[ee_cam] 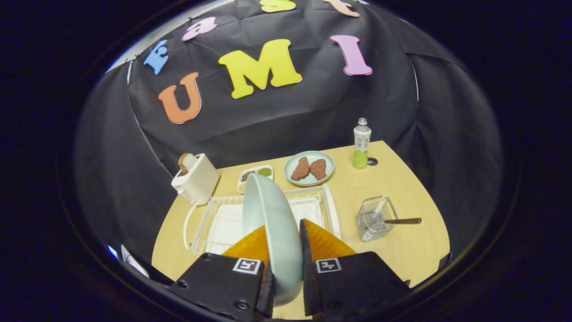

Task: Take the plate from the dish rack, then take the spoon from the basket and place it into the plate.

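A pale green plate [272,223] stands on edge between my two fingers, and my gripper [284,232] is shut on its rim. The plate is held up above the white wire dish rack [330,210], which lies just beyond the fingers on the wooden table. To the right of the rack stands a small clear wire basket [373,219]. A spoon with a dark brown handle [402,221] rests in it, the handle sticking out to the right.
A white toaster [196,179] sits left of the rack with its cord trailing. Beyond the rack are a small tray [254,173] with food, a plate with two brown meat pieces [309,169], and a bottle [361,144]. Bare tabletop [411,250] lies right of the basket.
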A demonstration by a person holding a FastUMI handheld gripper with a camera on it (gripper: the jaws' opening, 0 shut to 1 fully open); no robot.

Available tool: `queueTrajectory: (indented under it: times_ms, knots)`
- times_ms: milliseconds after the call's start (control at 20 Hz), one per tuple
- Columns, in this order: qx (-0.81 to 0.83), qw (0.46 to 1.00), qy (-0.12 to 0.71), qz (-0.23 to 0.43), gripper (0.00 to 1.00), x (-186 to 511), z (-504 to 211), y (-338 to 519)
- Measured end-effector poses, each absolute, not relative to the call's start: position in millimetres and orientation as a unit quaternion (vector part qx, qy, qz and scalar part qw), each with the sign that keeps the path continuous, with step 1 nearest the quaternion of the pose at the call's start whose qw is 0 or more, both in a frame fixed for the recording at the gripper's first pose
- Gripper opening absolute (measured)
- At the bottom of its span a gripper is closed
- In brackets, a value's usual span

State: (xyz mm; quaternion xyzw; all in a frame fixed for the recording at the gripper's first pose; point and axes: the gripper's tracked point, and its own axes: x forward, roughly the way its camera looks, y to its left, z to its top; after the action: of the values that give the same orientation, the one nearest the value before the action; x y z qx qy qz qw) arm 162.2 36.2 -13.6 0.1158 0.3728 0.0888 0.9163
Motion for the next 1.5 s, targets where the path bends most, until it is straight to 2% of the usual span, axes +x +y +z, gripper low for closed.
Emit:
queueTrajectory:
  times_ms: [350, 700, 900, 1150, 1400, 1500]
  knots:
    - [0.176, 0.896, 0.383, 0.137, 0.31, 96, -62, 52]
    - [0.257, 0.849, 0.436, 0.15, 0.31, 49, -154, 59]
    - [0.291, 0.821, 0.467, 0.154, 0.31, 41, -197, 64]
    - [0.313, 0.803, 0.476, 0.171, 0.31, 50, -216, 74]
    - [0.316, 0.804, 0.48, 0.15, 0.41, 59, -230, 62]
    - [0.308, 0.81, 0.477, 0.149, 0.48, 61, -228, 58]
